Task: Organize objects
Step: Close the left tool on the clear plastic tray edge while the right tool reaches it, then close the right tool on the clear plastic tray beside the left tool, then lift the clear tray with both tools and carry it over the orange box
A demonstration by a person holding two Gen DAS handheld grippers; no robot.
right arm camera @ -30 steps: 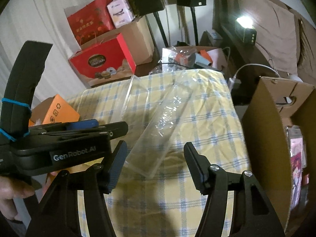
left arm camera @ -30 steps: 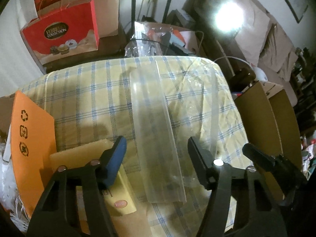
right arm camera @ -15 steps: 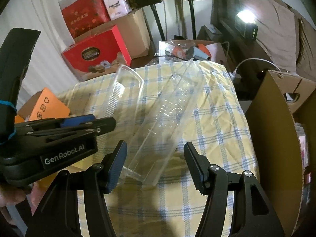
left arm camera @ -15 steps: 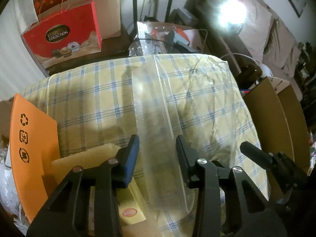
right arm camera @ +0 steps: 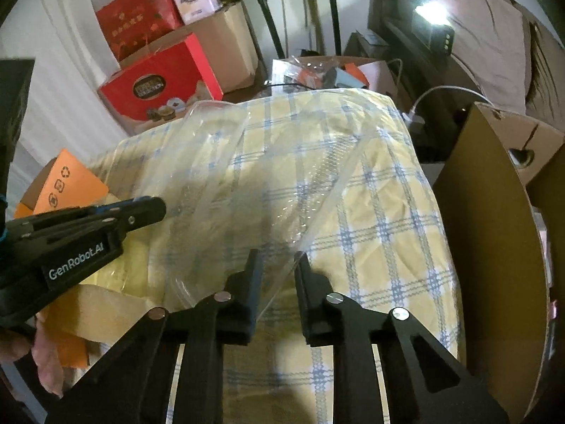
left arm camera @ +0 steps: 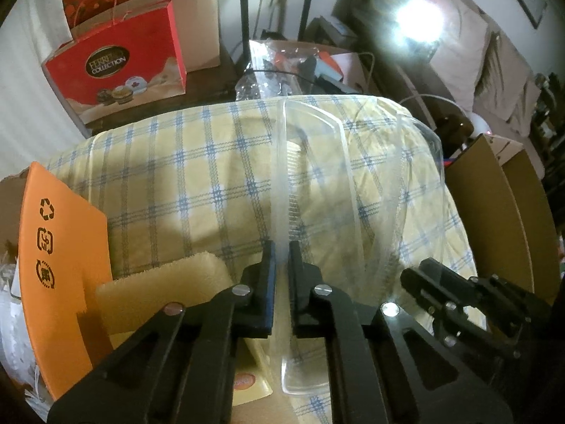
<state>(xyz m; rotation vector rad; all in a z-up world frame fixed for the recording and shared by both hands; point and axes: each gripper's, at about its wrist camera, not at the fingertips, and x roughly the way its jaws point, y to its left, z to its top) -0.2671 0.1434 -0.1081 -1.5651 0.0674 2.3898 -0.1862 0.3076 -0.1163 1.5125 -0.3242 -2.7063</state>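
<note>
Left wrist: checked tablecloth (left arm camera: 197,176), cluttered room.

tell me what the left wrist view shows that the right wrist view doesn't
Only the left wrist view shows the left gripper from behind, its fingers pinched shut on the rim of a clear plastic tray, and a yellow sponge beside it.

Only the right wrist view shows the right gripper, fingers narrowed around a second clear plastic tray, contact unclear, plus a hand under the left gripper's body.

Both show the checked tablecloth, the red Ferrero box, the orange flap and the cardboard box on the right.
</note>
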